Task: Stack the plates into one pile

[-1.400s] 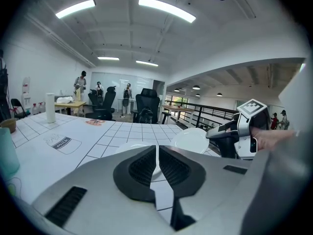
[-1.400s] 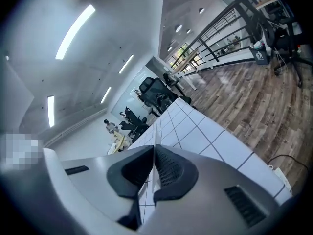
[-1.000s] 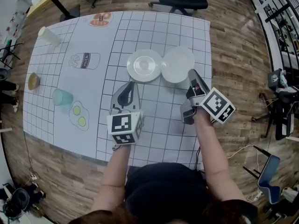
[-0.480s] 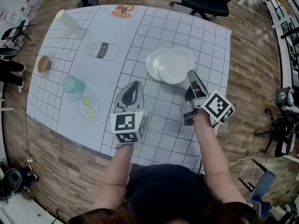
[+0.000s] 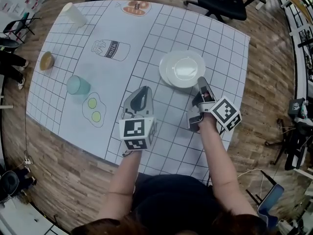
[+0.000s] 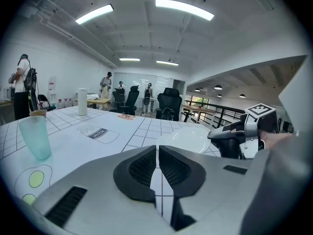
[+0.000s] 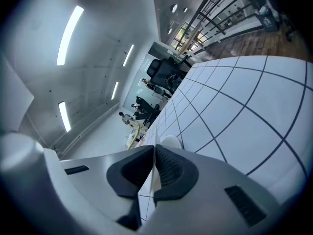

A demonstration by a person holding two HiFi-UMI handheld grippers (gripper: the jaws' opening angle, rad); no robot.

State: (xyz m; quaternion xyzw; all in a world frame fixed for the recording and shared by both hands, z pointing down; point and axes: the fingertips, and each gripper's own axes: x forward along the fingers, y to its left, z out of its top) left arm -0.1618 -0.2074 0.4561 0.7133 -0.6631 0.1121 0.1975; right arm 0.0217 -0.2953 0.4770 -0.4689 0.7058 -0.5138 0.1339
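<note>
1. Two round, glossy white plates (image 5: 182, 69) sit one on the other in a single pile on the desk (image 5: 161, 28), toward its right edge. The upper plate lies slightly off-centre on the lower.
2. The desk's top is smooth and white, ruled in a black grid and printed with flat drawings of a milk carton (image 5: 111, 48) and fried eggs (image 5: 93, 109).
3. The left gripper (image 5: 142, 89), grey plastic with ribbed black pads, hovers mid-desk with its jaws closed on nothing, apart from the pile.
4. The right gripper (image 5: 201, 80), jaws likewise pressed together and empty, points at the pile's near rim. Its tip appears just beside the rim, though contact is hard to judge from above.
5. A translucent teal cup (image 5: 78, 85) stands near the left edge, and a white paper cup (image 5: 73, 13) at the far left corner.
</note>
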